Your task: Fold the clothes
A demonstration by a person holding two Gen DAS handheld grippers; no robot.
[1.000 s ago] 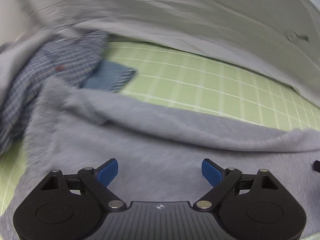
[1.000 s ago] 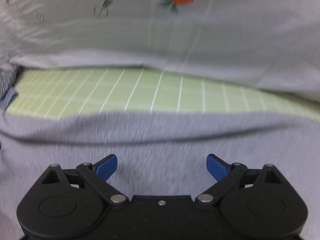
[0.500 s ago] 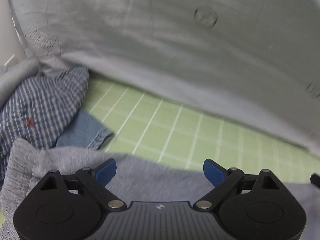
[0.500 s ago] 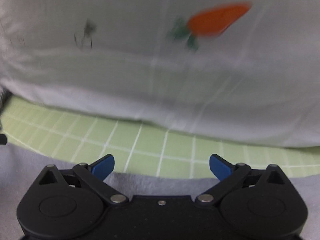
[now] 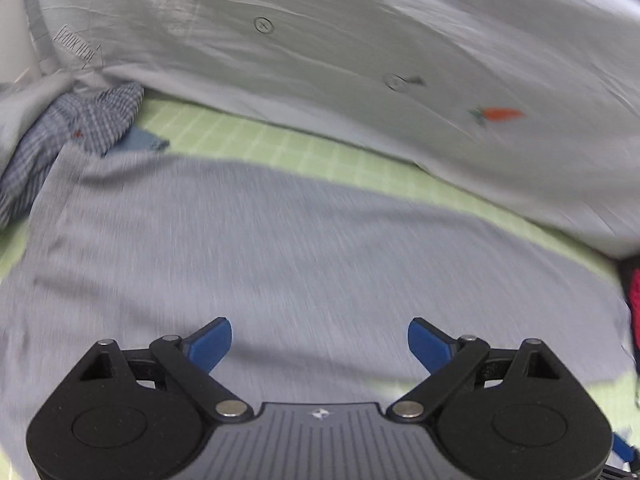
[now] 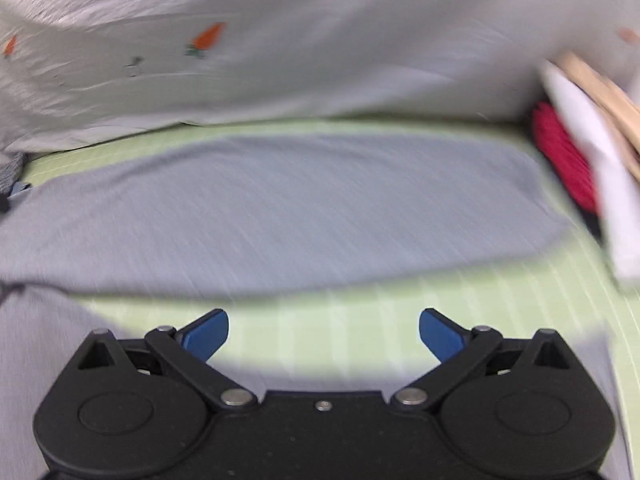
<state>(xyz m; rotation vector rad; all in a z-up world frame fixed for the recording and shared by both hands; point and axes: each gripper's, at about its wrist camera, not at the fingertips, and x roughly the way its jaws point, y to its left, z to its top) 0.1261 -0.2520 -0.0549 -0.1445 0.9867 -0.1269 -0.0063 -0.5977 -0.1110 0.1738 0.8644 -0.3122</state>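
Observation:
A grey garment (image 5: 280, 248) lies spread flat on the green gridded mat (image 5: 320, 152); it also shows in the right wrist view (image 6: 280, 208), blurred by motion. My left gripper (image 5: 319, 340) is open and empty above the garment's near part. My right gripper (image 6: 323, 332) is open and empty above a bare strip of the mat (image 6: 320, 320) just in front of the garment's near edge.
A white quilt with carrot prints (image 5: 360, 60) is bunched along the far side, also in the right wrist view (image 6: 280, 40). A blue checked shirt (image 5: 60, 140) and denim piece (image 5: 144, 140) lie far left. Red cloth (image 6: 564, 160) and white cloth (image 6: 592, 160) lie at the right.
Both grippers have pulled back and up from the quilt. The grey garment now shows spread flat in full, where before only its near edge was in view.

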